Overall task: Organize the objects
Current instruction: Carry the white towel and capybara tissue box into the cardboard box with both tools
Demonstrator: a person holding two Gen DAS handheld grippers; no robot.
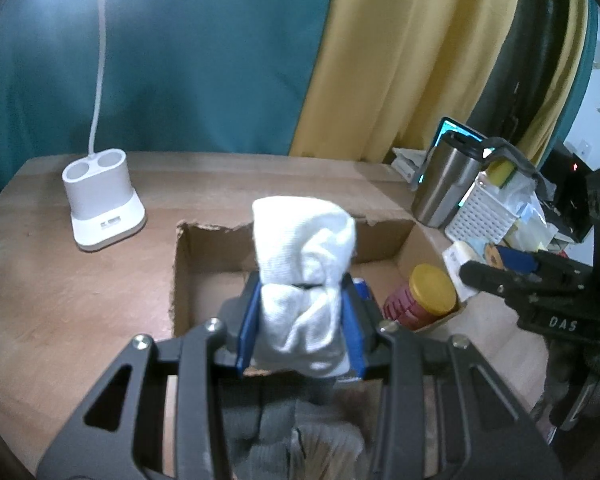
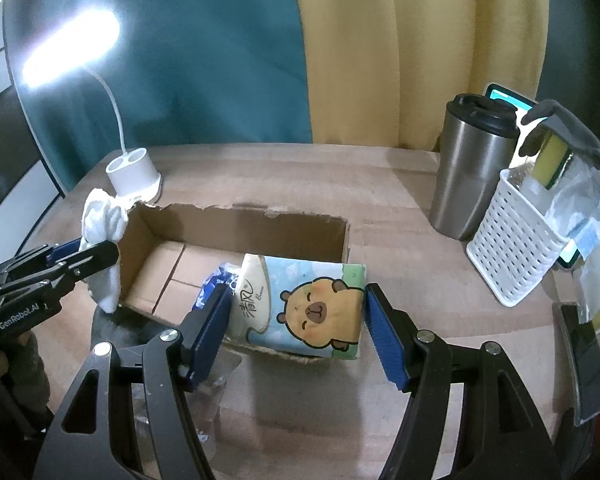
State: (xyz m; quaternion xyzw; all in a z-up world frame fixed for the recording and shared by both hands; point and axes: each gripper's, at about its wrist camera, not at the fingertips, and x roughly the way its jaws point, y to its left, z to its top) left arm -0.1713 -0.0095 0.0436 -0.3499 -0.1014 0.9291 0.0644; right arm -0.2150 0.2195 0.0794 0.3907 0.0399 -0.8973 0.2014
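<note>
My left gripper (image 1: 302, 324) is shut on a rolled white sock (image 1: 304, 280) and holds it above the near left edge of an open cardboard box (image 1: 220, 240). The sock (image 2: 100, 220) and left gripper (image 2: 96, 258) also show at the box's left end in the right wrist view. My right gripper (image 2: 296, 320) is open, its blue pads either side of a tissue pack (image 2: 308, 308) with a cartoon bear, which rests on the near wall of the box (image 2: 236, 224). A red jar with a yellow lid (image 1: 424, 296) lies at the box's right end.
A white desk lamp base (image 1: 104, 204) stands at the back left of the wooden table (image 1: 60, 280). A steel tumbler (image 2: 472, 168) and a white perforated basket (image 2: 516, 240) with a sponge stand at the right. Curtains hang behind.
</note>
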